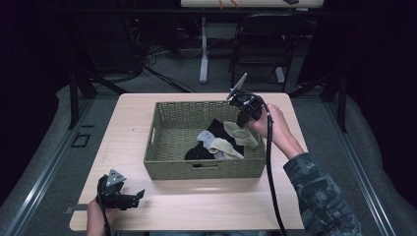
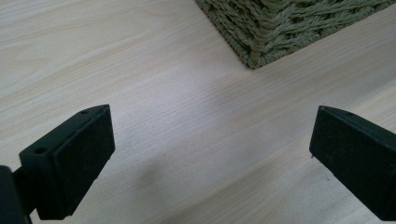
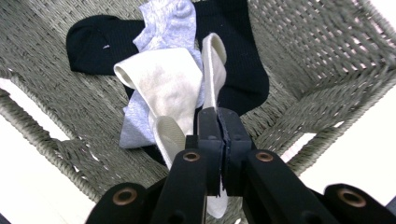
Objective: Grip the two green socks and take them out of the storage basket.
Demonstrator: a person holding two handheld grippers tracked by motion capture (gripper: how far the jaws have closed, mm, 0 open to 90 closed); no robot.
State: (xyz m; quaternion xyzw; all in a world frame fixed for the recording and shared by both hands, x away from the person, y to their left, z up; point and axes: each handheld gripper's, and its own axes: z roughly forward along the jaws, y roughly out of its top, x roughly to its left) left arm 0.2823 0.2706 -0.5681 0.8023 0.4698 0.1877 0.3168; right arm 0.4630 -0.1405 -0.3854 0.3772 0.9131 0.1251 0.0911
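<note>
1. Right gripper [image 3: 219, 122] over the woven basket [image 1: 172, 110], right end, jaws pinched on a cream sock [image 3: 212, 70] by its edge.
2. Second cream sock [image 3: 163, 81], grey sock [image 3: 166, 16] and black socks [image 3: 243, 56] lie piled on the basket floor.
3. Left gripper [image 2: 210, 158] low over the wooden table [image 2: 140, 60], jaws wide apart, holding nothing, near the basket's front left corner.

A: What carries everything?

B: A pale wood-grain counter [image 1: 128, 132], rectangular with rounded corners.

A: And directly on it?

B: A woven green basket [image 1: 173, 164] with a handle slot in its near wall, set toward the far middle. The near strip of the counter is bare wood.
</note>
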